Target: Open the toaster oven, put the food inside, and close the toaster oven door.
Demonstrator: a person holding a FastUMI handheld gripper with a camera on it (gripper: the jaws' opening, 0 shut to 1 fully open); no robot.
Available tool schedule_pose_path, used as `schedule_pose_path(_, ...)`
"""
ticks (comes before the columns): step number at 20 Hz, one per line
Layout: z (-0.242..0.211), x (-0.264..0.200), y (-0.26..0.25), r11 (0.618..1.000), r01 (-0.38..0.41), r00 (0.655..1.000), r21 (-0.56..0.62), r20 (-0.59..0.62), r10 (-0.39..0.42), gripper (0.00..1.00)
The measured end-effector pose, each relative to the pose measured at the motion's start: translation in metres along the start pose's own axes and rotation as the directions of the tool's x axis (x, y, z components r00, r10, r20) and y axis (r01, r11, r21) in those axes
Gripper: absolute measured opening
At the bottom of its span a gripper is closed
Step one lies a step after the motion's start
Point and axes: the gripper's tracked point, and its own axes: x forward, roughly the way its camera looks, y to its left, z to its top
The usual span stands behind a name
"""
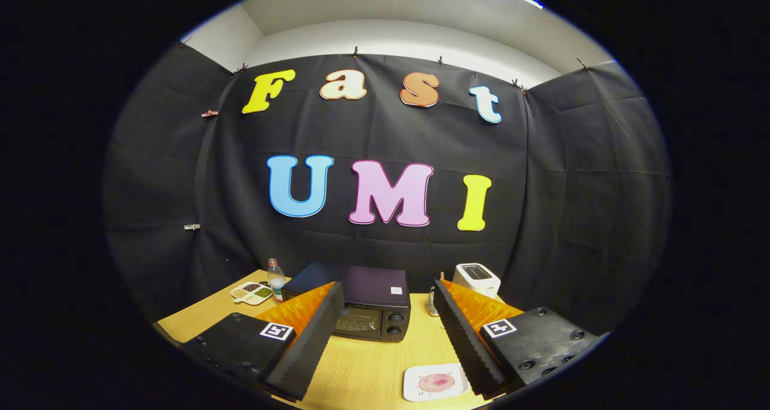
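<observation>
So we're basically at square 1 here. Our claw [388, 314] has its 2 fingers spread wide apart with nothing between them but bare table [367, 368], and it's hanging well above the wood, not touching anything.

Nearest to us, down by the right finger and just inside it, sits the food [437, 382], a pinkish round slice on a small white plate [416, 391]. It looks untouched, still lying flat on the plate, partly tucked behind that finger's edge.

Straight ahead, beyond the fingertips and showing in the gap between them, is the oven [368, 305]. Its door [357, 321] looks shut and upright, with 2 knobs [394, 324] at the door's right side. The left finger covers the oven's left front corner, so we can't tell much about the handle.

Past the right fingertip there's a small metal thing [432, 302] we can't make out, and beyond that a white toaster [476, 278]. Out past the left finger there's a bottle [276, 279] and a snack tray [251, 292] with divided compartments, both near the table's far left corner.

Our read on progress: none of the 3 steps is done. Door needs opening, food needs to go in, door needs closing. Guessing the door comes first, since the claw is already pointed that way.
</observation>
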Motion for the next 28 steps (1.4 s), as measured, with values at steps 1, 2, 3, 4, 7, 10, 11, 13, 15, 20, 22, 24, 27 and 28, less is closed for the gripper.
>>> schedule_pose_path(1, 0.001, 0.0, -0.001, 1.0, 0.002, 1.0, -0.001, 0.002, -0.002, 0.98)
schedule_pose_path(2, 0.002, 0.0, -0.001, 1.0, 0.003, 1.0, -0.002, 0.004, -0.003, 0.98)
schedule_pose_path(3, 0.001, 0.0, -0.002, 1.0, 0.004, 1.0, 0.001, 0.002, -0.004, 0.98)
schedule_pose_path(4, 0.002, -0.001, -0.002, 1.0, 0.005, 1.0, 0.002, 0.003, -0.005, 0.98)
schedule_pose_path(7, 0.002, -0.001, -0.003, 1.0, 0.009, 1.0, 0.008, 0.003, -0.009, 0.98)
schedule_pose_path(10, 0.003, 0.0, -0.001, 1.0, 0.01, 1.0, 0.014, 0.005, -0.01, 0.98)
schedule_pose_path(11, 0.003, 0.002, 0.003, 1.0, 0.008, 1.0, 0.014, 0.001, -0.008, 0.98)
schedule_pose_path(13, 0.0, 0.008, 0.009, 1.0, 0.007, 1.0, 0.016, -0.007, -0.007, 0.98)
schedule_pose_path(15, -0.003, 0.017, 0.021, 1.0, 0.008, 1.0, 0.027, -0.019, -0.007, 0.98)
schedule_pose_path(20, -0.031, 0.055, 0.071, 0.999, -0.015, 0.996, 0.045, -0.087, 0.019, 0.98)
schedule_pose_path(22, -0.041, 0.074, 0.091, 0.998, -0.033, 0.994, 0.047, -0.102, 0.038, 0.98)
schedule_pose_path(24, -0.053, 0.094, 0.109, 0.997, -0.046, 0.991, 0.056, -0.121, 0.053, 0.98)
schedule_pose_path(27, -0.075, 0.124, 0.126, 0.998, -0.049, 0.986, 0.032, -0.158, 0.054, 0.98)
schedule_pose_path(28, -0.082, 0.133, 0.129, 0.998, -0.046, 0.984, 0.03, -0.169, 0.05, 0.98)
